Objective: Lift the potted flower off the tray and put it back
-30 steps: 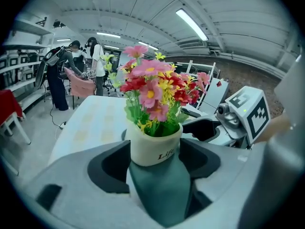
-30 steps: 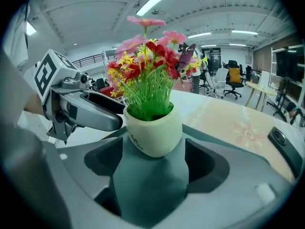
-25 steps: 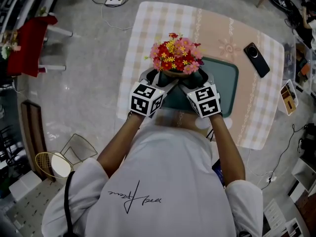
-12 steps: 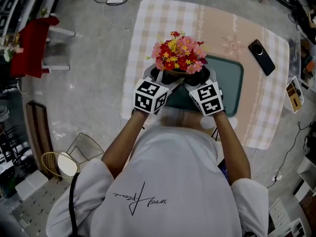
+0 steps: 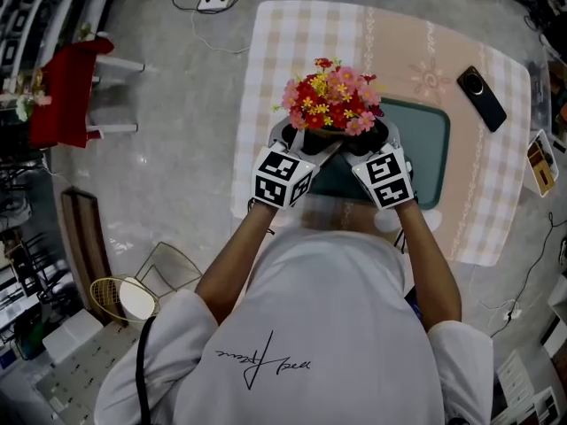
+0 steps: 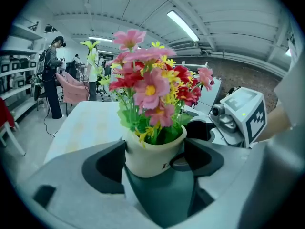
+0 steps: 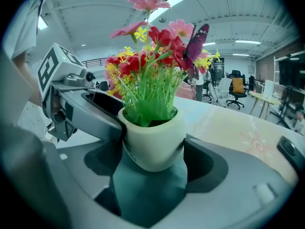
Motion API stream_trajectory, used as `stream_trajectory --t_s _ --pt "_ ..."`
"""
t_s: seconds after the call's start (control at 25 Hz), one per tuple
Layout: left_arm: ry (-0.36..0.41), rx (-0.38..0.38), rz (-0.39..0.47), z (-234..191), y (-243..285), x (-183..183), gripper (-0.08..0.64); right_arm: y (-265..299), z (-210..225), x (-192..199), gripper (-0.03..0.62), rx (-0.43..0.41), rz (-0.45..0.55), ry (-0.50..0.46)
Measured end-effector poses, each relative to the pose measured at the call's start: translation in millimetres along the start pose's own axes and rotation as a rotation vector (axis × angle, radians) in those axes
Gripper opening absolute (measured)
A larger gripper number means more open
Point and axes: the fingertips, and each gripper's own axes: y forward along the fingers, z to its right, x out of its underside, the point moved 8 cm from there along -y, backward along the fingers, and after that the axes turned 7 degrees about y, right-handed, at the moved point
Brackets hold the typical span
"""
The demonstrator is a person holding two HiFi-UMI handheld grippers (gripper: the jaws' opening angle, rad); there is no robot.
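Observation:
The potted flower (image 5: 332,100), red, pink and yellow blooms in a cream pot (image 6: 152,156), is at the left end of the dark green tray (image 5: 425,140). Its base looks down on the tray surface (image 7: 147,194). The left gripper (image 5: 306,142) has the pot between its jaws. They have just been opening and now stand wide, close beside the pot's sides. The right gripper (image 5: 363,142) flanks the pot (image 7: 152,142) from the other side, its jaws wide and close to the pot wall. I see no clear squeeze from either one.
The tray lies on a checked, peach-coloured table (image 5: 292,42), with a black phone (image 5: 481,98) at the table's far right. A red chair (image 5: 71,91) stands on the floor to the left, a power strip (image 5: 215,1) beyond the table. People stand far back (image 6: 52,75).
The head view has drifted a little. Both grippers and the pot keep the same places relative to the tray.

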Motion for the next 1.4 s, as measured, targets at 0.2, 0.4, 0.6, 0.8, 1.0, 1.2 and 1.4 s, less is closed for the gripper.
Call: stream_trajectory --t_s 0.2,0.4,0.6,0.8,1.0,1.2,1.4 --pt "0.002 -0.005 0.008 0 0 0 0.377 0 0 0 0.402 0.004 0.004 0.001" --pt "0.002 -0.013 0.012 2 -1 0 0.376 -2 0 -1 0.397 0.005 -0.002 -0.002" --pt "0.006 -0.019 0.009 6 -3 0 0.374 -5 -1 1 0.397 -0.002 -0.006 0.002" --pt "0.001 -0.017 0.006 9 -6 2 0.374 -8 -3 2 0.397 -0.001 -0.010 -0.004" --pt "0.007 -0.021 0.013 12 -10 0 0.373 -13 -6 1 0.396 -0.002 -0.004 -0.007" --pt "0.004 -0.020 0.005 14 -16 1 0.371 -16 -12 1 0.396 -0.003 0.000 -0.016" --pt "0.013 -0.019 0.001 20 -24 3 0.371 -22 -20 4 0.396 -0.002 0.002 -0.011"
